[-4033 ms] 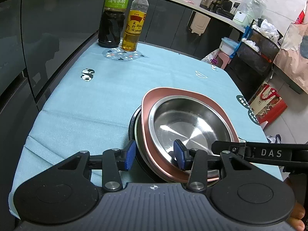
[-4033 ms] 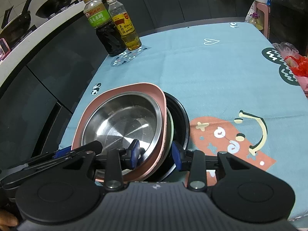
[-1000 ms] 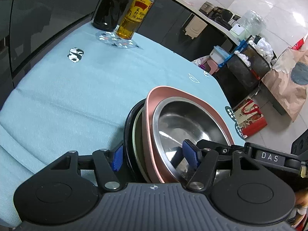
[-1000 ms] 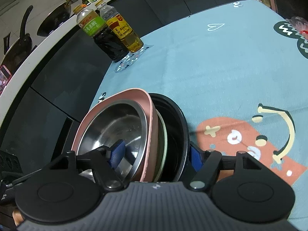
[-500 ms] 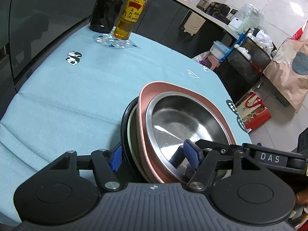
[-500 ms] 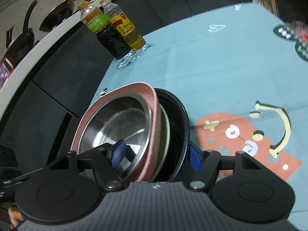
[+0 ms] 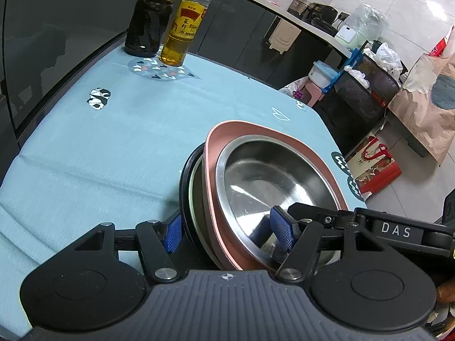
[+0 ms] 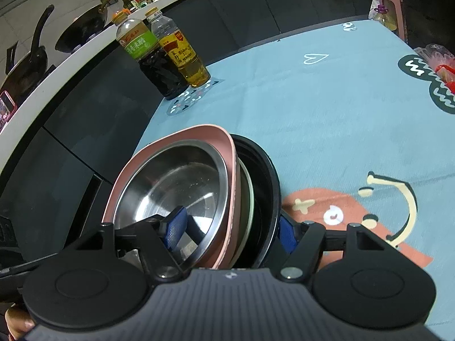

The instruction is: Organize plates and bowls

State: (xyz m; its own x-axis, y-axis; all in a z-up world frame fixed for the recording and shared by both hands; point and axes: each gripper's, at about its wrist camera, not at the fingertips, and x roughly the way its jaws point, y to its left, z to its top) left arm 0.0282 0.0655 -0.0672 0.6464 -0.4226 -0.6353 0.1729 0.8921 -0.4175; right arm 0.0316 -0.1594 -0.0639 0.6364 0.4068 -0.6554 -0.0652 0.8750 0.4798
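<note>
Two grippers: left gripper (image 7: 227,231) and right gripper (image 8: 230,228) each straddle the near rim of the same nested stack, one blue pad inside the steel bowl, the other outside the black dish; both are clenched on the stack.
Stack between the jaws: steel bowl (image 7: 267,182) sits in the pink plate (image 7: 256,128), which sits in a pale green dish (image 8: 246,193), all inside the black dish (image 8: 270,176).
Tilt: the stack leans, its far edge raised relative to the near rim held in the jaws; whether the black dish touches the cloth I cannot tell.
Change: four seconds ago the stack lay flatter and the jaws stood wider around its rim; a second ago it tipped steeply, and now it has eased back a little, the grip unchanged over the last half second.
Meaning: I judge the pile is gathered and in carry, so what remains is setting it down somewhere on the table.
Ahead of the jaws: bare blue tablecloth (image 7: 122,142), with an orange cartoon print (image 8: 341,210) just right of the right gripper.
Far beyond the jaws: dark vinegar bottle (image 7: 148,25) and oil bottle (image 7: 184,34) stand side by side, touching, at the table's back edge, well apart from the stack.
Risk: the inner pieces may slide if the tilt grows.
</note>
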